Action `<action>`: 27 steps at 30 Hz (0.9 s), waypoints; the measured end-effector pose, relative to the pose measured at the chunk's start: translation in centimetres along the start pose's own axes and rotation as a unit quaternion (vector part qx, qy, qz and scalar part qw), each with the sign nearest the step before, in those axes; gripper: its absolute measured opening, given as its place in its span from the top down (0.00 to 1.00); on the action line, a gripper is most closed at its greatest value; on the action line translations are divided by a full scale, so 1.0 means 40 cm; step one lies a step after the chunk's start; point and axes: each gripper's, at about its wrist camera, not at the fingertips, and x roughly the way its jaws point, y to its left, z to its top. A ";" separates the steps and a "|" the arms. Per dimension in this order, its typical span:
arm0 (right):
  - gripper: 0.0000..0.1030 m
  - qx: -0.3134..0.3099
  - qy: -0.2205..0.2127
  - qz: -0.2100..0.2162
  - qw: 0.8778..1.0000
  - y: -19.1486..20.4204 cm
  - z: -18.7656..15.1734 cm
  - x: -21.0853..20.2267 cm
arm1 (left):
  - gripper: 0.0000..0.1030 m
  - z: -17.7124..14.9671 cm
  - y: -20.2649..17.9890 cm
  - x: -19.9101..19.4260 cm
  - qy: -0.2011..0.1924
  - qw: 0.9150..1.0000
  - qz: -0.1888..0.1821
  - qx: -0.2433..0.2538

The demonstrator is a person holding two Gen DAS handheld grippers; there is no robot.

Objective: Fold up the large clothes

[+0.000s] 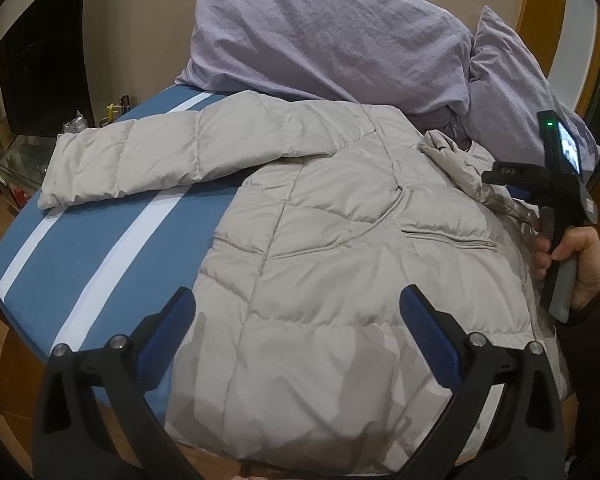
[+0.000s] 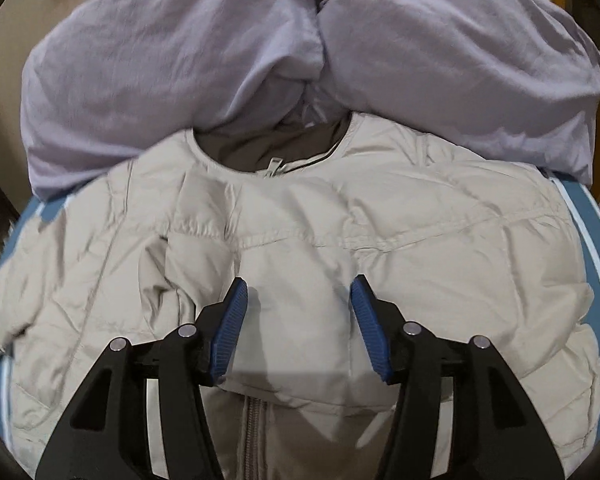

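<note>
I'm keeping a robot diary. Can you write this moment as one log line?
jacket: flat on bed, one sleeve folded over | left gripper: open | right gripper: open above folded sleeve

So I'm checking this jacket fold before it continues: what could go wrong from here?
1. The puffy beige down jacket may spring open: the right hand-held gripper stands open above the folded-in part, not pinning it.
2. The left sleeve lies spread over the blue striped sheet near the edge and might slide off.
3. The lilac duvet crowds the collar.
</note>
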 end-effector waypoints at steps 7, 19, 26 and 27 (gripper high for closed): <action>0.40 -0.025 -0.002 -0.006 1.000 0.044 -0.019 0.013 | 0.02 0.007 0.009 0.008 0.001 1.000 0.003 -0.001; 0.37 -0.129 -0.008 -0.107 0.986 0.144 -0.078 0.060 | 0.02 0.044 0.051 0.028 -0.004 1.000 0.026 -0.010; 0.37 -0.139 -0.015 -0.114 0.984 0.147 -0.083 0.062 | 0.02 0.075 0.085 0.044 -0.007 0.999 0.043 -0.012; 0.37 -0.137 -0.016 -0.112 0.984 0.146 -0.083 0.062 | 0.02 0.082 0.093 0.045 -0.008 0.999 0.047 -0.013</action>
